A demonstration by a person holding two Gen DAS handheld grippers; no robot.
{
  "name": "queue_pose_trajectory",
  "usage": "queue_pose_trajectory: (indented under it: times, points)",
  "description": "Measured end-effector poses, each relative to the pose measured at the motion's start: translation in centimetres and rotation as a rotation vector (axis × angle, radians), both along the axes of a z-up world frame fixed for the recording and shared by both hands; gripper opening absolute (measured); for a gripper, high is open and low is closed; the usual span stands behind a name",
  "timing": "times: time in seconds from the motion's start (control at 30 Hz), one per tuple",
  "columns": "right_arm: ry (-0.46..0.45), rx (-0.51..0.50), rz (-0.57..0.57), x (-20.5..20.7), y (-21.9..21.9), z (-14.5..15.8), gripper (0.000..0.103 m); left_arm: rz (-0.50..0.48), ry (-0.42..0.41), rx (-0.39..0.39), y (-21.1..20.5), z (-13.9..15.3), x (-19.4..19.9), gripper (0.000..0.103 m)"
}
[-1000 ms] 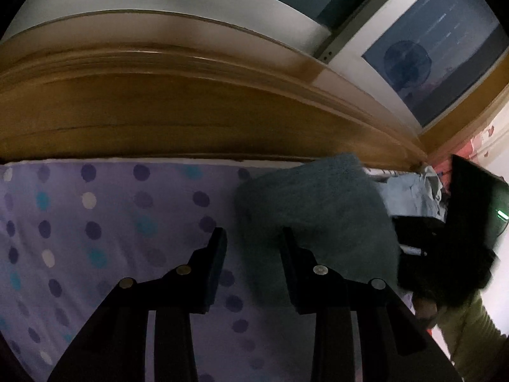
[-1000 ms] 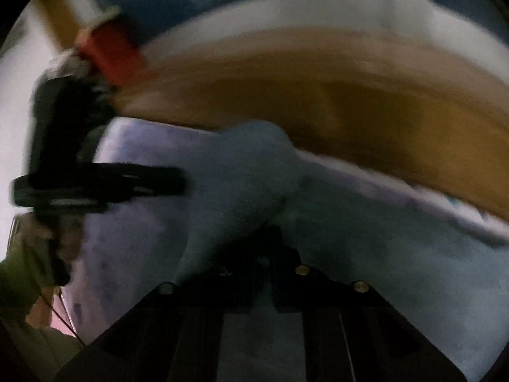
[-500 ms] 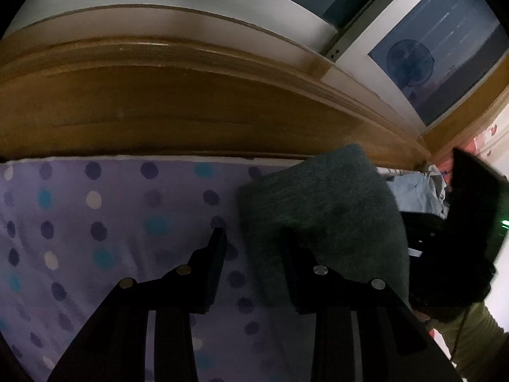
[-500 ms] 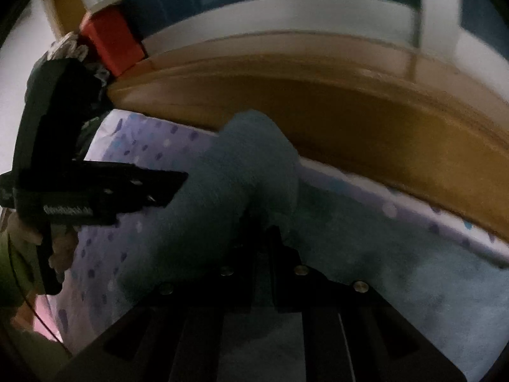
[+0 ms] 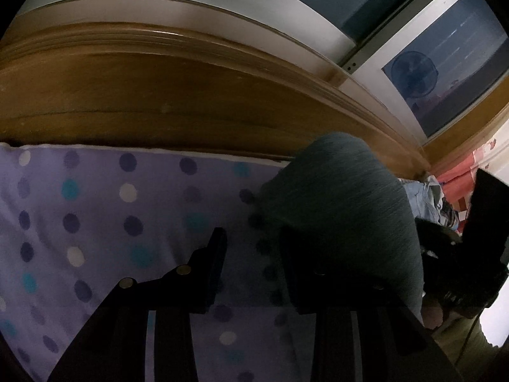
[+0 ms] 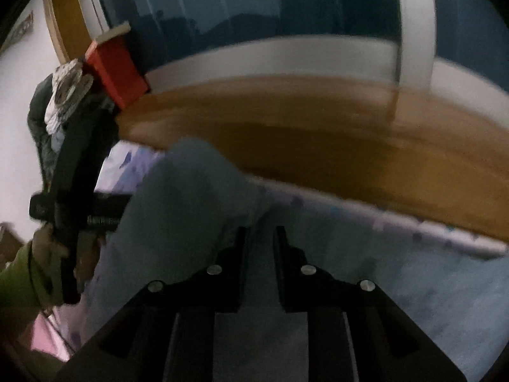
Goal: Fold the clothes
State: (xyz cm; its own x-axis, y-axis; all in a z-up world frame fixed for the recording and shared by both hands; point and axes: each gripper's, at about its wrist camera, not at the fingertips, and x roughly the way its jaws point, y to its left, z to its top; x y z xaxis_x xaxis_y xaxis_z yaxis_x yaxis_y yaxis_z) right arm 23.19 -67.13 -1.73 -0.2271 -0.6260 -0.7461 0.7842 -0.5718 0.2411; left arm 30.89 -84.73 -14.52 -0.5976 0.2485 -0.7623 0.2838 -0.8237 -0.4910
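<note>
The right claw (image 6: 259, 245), clamped on the grey-green knit garment (image 5: 343, 210) half a second ago, now stands slightly open and empty. The left claw (image 5: 251, 254) gapes empty. Garment humps at two o'clock on the polka-dot bed sheet (image 5: 95, 210); this fold seems released.

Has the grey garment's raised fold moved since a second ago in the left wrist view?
Yes. The grey garment rose, now overlapping more of the wooden headboard.
</note>
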Motion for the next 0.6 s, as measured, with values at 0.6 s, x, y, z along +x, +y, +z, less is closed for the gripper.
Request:
queue_pose_trajectory:
  times: [0.6]
  points:
    - [0.04, -0.001, -0.224, 0.7, 2.9, -0.4, 0.015, -0.01, 0.075, -0.018, 0.9, 2.7, 0.5, 0.033]
